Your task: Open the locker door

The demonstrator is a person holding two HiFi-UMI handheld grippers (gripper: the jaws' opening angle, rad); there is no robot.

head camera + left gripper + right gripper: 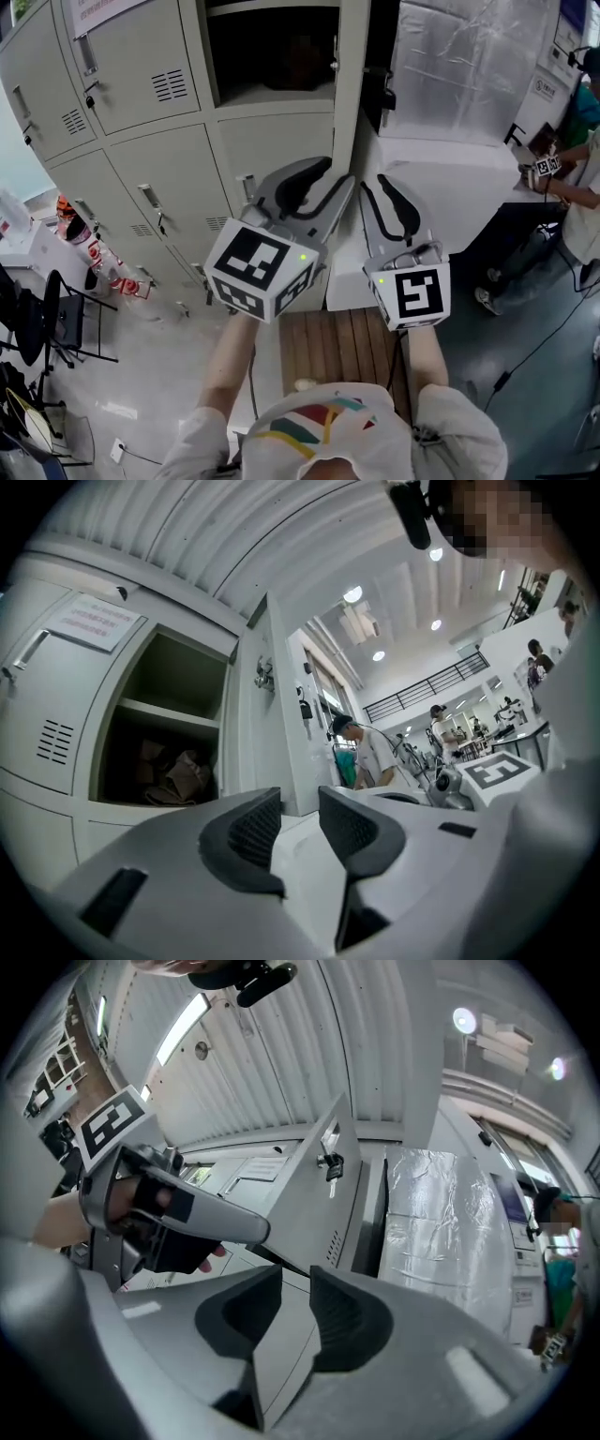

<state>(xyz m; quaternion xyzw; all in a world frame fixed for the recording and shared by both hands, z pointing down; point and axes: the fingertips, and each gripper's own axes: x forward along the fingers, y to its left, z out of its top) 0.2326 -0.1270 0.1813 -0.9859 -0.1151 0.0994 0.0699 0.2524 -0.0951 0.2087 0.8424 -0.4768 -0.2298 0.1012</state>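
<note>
door [353, 84]: on top locker [272, 94], already swung wide | handling: likely light, stiff sheet metal, swings easily; grip free edge near lock [328, 1162] | left claw [298, 832]: half-open, empty | right claw [295, 1302]: narrow gap, gripping nothing

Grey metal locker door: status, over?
Left gripper open, empty. Right gripper open, empty. Grey metal locker door stands wide open. Nothing blocking it.
</note>
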